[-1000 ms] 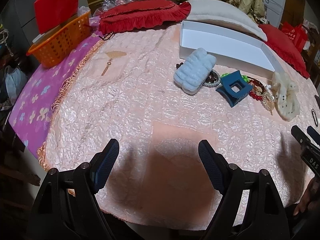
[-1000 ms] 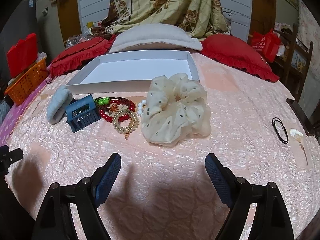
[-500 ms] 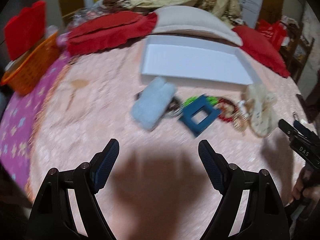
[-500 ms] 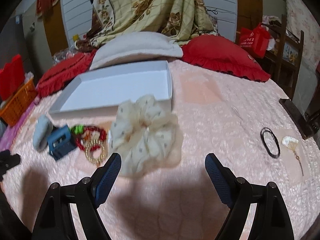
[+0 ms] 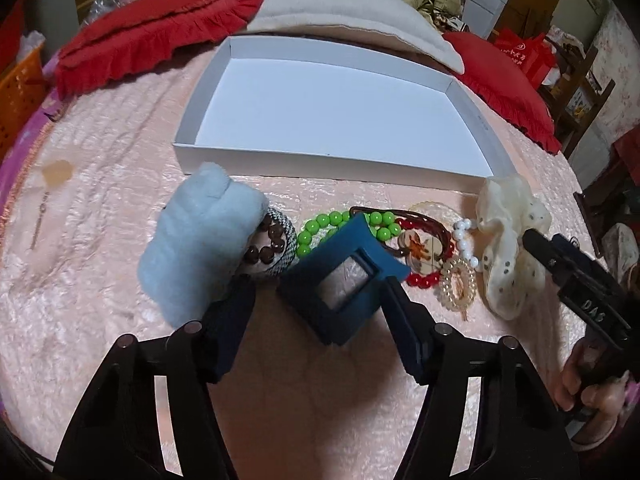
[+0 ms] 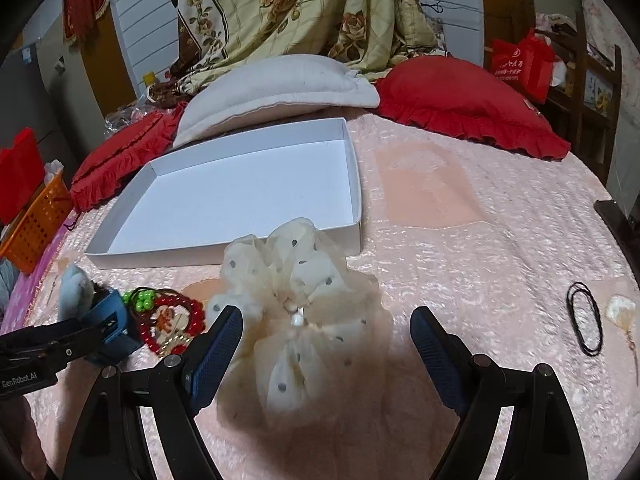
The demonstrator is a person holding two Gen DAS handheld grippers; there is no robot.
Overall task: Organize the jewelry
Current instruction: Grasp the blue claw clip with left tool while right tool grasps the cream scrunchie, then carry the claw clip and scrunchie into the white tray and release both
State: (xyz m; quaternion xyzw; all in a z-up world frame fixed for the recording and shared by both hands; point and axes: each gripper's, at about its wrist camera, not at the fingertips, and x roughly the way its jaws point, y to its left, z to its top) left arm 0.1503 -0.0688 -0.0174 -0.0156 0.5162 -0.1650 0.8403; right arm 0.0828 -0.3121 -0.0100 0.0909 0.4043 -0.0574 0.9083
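A blue square claw clip point(image 5: 340, 280) lies on the pink bedspread between the fingertips of my left gripper point(image 5: 318, 312). Its jaws are closing, and the left pad still stands apart from the clip. Beside the clip are a light blue fluffy scrunchie point(image 5: 196, 240), a green bead bracelet point(image 5: 320, 224) and a red bead bracelet point(image 5: 424, 278). My right gripper point(image 6: 326, 332) is open wide around the near part of a cream dotted scrunchie point(image 6: 304, 300), not pressing it. The empty white box point(image 5: 320, 164) point(image 6: 224, 254) sits just behind the pile.
A black hair tie point(image 6: 586, 324) and a shell hairpin point(image 6: 622, 308) lie far right. A gold fan hairpin point(image 5: 58, 172) lies far left. Red pillows point(image 6: 464, 100) and a white pillow point(image 6: 280, 84) back the box. An orange basket point(image 6: 36, 220) stands at the left edge.
My left gripper has swung right and forward over the blue clip, and its jaws have narrowed. My right gripper has come closer to the cream scrunchie, which now sits between its fingers.
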